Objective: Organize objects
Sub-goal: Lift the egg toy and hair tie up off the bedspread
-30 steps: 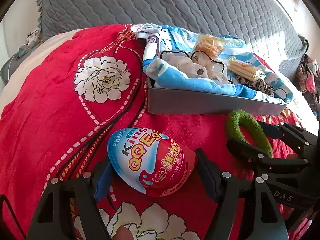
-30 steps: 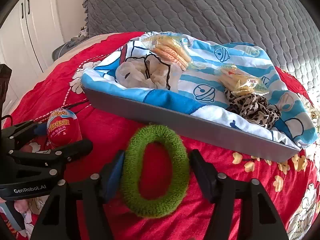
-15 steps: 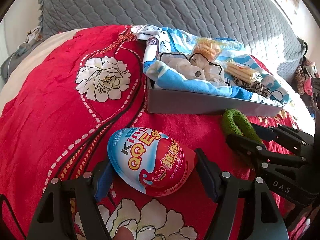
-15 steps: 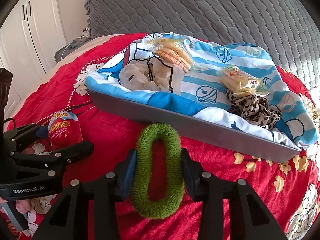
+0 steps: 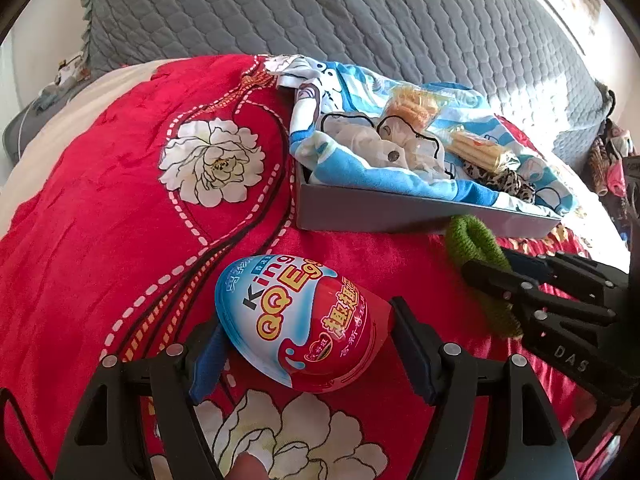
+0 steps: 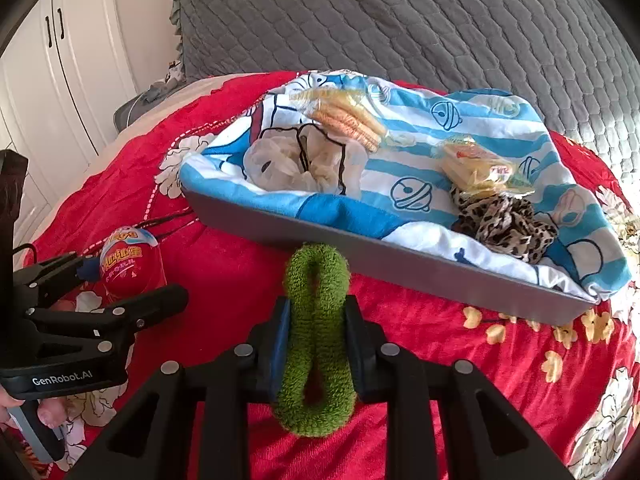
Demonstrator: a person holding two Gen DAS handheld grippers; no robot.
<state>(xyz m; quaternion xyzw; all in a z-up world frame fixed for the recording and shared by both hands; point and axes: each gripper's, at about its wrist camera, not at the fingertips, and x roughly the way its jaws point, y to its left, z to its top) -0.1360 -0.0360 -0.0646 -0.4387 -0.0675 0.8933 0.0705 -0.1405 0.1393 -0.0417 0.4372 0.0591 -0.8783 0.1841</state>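
Observation:
My left gripper (image 5: 308, 344) has a red, white and blue toy egg (image 5: 300, 320) between its fingers on the red bedspread; the fingers touch its sides. The egg also shows in the right wrist view (image 6: 128, 264). My right gripper (image 6: 316, 332) is shut on a green fuzzy hair tie (image 6: 316, 340), squeezing it narrow, just in front of the grey tray (image 6: 400, 268). The hair tie also shows in the left wrist view (image 5: 476, 256). The tray (image 5: 400, 216) is lined with a blue and white cloth (image 6: 480, 128).
The tray holds a white scrunchie (image 6: 304, 160), two snack packets (image 6: 344, 116) (image 6: 480, 164) and a leopard scrunchie (image 6: 504, 224). A grey quilted headboard (image 6: 400, 20) rises behind. White cupboards (image 6: 52, 60) stand at left.
My right gripper has closed on the green hair tie, pressing it from a wide ring into a narrow loop. The left gripper and egg have barely moved.

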